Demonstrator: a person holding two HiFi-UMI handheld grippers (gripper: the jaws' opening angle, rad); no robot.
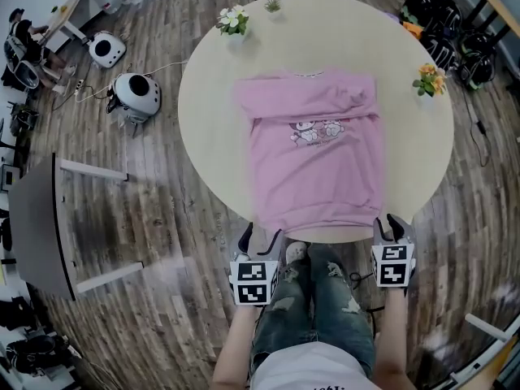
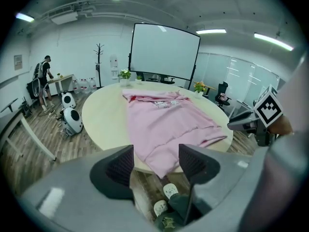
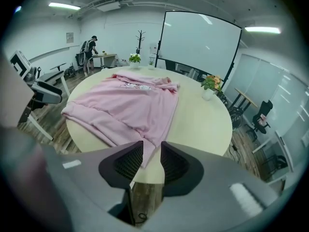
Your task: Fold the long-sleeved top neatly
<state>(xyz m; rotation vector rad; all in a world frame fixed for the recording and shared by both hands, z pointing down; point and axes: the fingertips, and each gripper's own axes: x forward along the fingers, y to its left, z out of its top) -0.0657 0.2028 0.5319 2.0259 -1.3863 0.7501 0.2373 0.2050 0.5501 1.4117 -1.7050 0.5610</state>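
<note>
A pink long-sleeved top (image 1: 317, 157) with a cartoon print lies flat on the round cream table (image 1: 207, 96), sleeves folded in over the chest and hem at the near edge. My left gripper (image 1: 258, 238) is open at the hem's left corner, which hangs off the table edge just beyond its jaws, the top (image 2: 164, 122) stretching away in the left gripper view. My right gripper (image 1: 394, 224) is at the hem's right corner. In the right gripper view its jaws stand a narrow gap apart, with the top's (image 3: 130, 103) corner showing in the gap.
Small flower pots (image 1: 233, 20) (image 1: 429, 80) stand near the table's far rim. Two white round robots (image 1: 136, 96) sit on the wood floor at left, beside a grey desk (image 1: 41, 226). The person's legs (image 1: 313, 299) are against the near edge. Chairs and cables crowd the far right.
</note>
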